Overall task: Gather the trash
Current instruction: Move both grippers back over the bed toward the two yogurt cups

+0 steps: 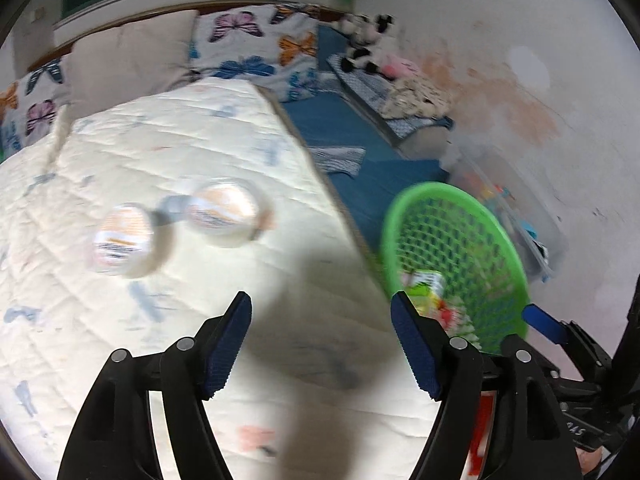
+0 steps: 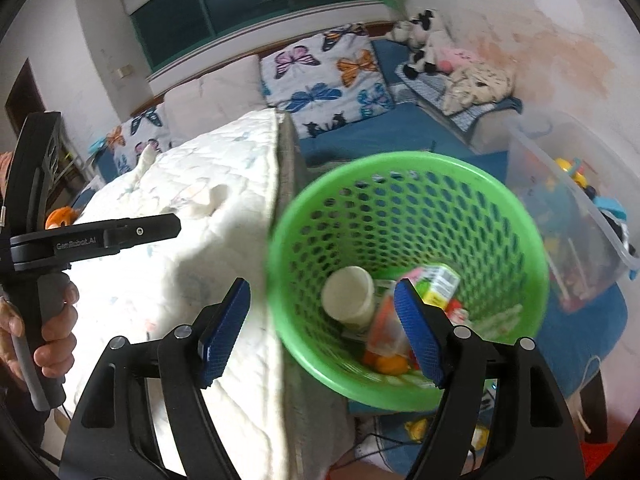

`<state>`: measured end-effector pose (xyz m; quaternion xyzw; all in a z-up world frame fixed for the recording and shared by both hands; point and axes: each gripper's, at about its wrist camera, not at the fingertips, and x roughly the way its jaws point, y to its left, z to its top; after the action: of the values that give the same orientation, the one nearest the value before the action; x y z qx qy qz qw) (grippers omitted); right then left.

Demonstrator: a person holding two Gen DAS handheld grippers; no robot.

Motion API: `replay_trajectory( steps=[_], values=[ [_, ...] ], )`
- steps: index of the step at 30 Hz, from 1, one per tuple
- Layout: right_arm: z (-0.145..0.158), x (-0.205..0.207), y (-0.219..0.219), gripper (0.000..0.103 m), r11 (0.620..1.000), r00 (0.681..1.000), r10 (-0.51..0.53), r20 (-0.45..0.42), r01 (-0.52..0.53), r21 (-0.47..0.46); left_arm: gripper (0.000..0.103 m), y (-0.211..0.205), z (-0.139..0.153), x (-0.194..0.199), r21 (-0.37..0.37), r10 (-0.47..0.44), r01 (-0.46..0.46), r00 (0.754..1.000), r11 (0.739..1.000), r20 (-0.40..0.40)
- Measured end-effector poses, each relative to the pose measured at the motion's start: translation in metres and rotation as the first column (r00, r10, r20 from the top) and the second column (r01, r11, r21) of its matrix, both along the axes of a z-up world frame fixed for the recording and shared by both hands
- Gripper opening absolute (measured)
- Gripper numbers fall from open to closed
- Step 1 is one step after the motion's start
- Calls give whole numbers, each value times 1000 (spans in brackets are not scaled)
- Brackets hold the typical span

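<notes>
I'm steering the left gripper [image 1: 321, 346], fingers released and empty, squarely over the nearer yogurt cup [image 1: 124, 242] on the bed [image 1: 200, 128].

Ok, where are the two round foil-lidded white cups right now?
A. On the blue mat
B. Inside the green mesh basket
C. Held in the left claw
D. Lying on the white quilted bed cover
D: the two round foil-lidded white cups lie on the white quilted bed cover, ahead of the empty, open left claw.
</notes>
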<state>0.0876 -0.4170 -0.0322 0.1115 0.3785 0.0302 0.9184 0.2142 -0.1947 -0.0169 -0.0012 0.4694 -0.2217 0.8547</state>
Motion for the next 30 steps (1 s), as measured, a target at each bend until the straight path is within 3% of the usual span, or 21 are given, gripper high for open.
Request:
replay_trajectory(
  steps=[15, 30],
  values=[
    [3, 84, 92, 76, 975, 975, 222, 0, -222, -25, 70, 111, -7, 34, 16, 235, -235, 972, 972, -6],
    [-20, 159, 155, 78, 935, 939, 338, -56, -342, -93, 70, 160, -17, 38, 14, 304, -303, 952, 953, -27]
  ],
)
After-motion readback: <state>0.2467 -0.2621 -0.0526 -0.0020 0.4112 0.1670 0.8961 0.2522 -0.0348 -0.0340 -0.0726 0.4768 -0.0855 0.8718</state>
